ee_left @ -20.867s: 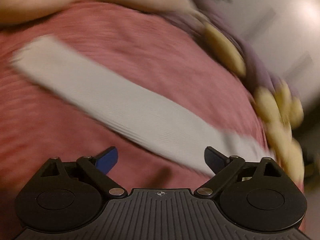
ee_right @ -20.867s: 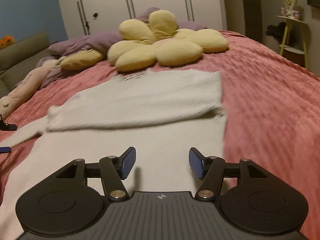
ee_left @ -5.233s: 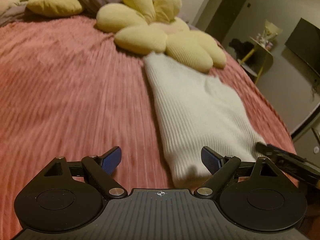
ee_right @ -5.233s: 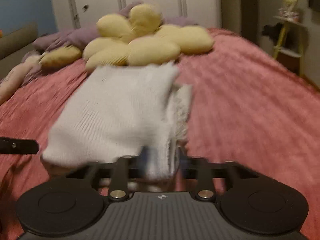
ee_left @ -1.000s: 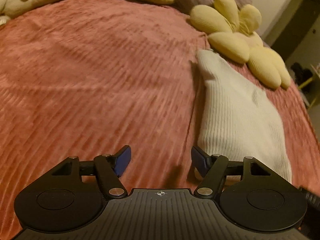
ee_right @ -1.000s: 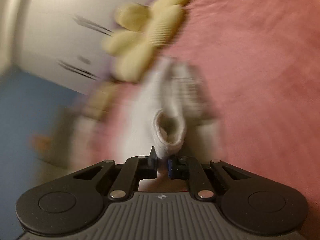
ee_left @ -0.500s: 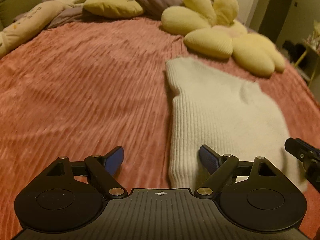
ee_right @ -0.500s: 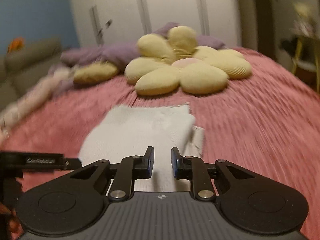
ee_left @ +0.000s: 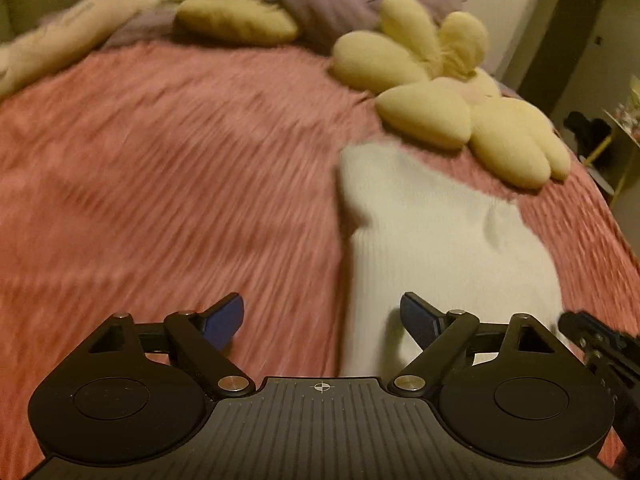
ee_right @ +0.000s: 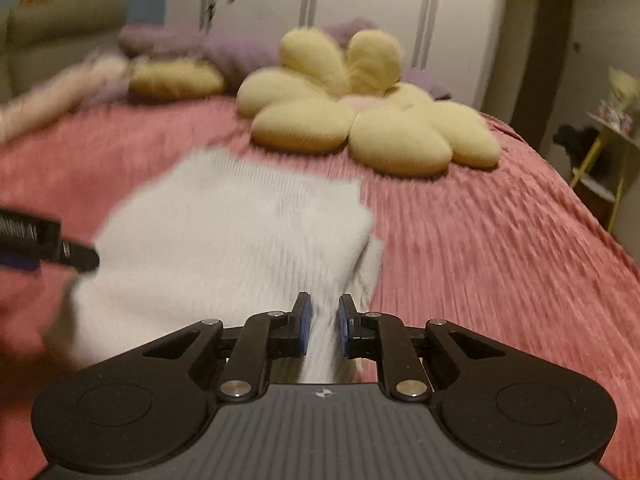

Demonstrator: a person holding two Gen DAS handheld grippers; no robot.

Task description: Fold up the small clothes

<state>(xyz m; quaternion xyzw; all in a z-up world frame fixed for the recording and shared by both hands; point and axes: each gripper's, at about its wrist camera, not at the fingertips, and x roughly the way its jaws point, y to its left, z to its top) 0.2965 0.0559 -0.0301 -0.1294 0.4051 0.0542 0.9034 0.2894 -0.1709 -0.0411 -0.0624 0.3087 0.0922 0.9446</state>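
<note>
Left wrist view: the left gripper (ee_left: 322, 318) stands wide apart, its blue pads holding nothing. It hovers low over the pink bedspread (ee_left: 160, 184). The folded white knit garment (ee_left: 436, 240) lies flat on the bedspread ahead and to the right, its near edge reaching in beside the right-hand pad. Its far end stops just short of the yellow flower cushion (ee_left: 444, 100). Part of the right gripper (ee_left: 600, 344) shows at the frame's right edge, just beside the garment. A purple blanket (ee_left: 320, 8) lies behind the cushion.

Right wrist view: the right gripper (ee_right: 324, 322) is narrowed to a slim gap. A strip of the white garment (ee_right: 240, 232) shows between the fingers; motion blur makes it unclear whether they press on the cloth or merely stand above it. The garment lies on the bedspread (ee_right: 500, 248) directly ahead, near the flower cushion (ee_right: 360, 112). The left gripper's finger (ee_right: 44, 246) enters from the left, touching or just over the garment's left edge.
</note>
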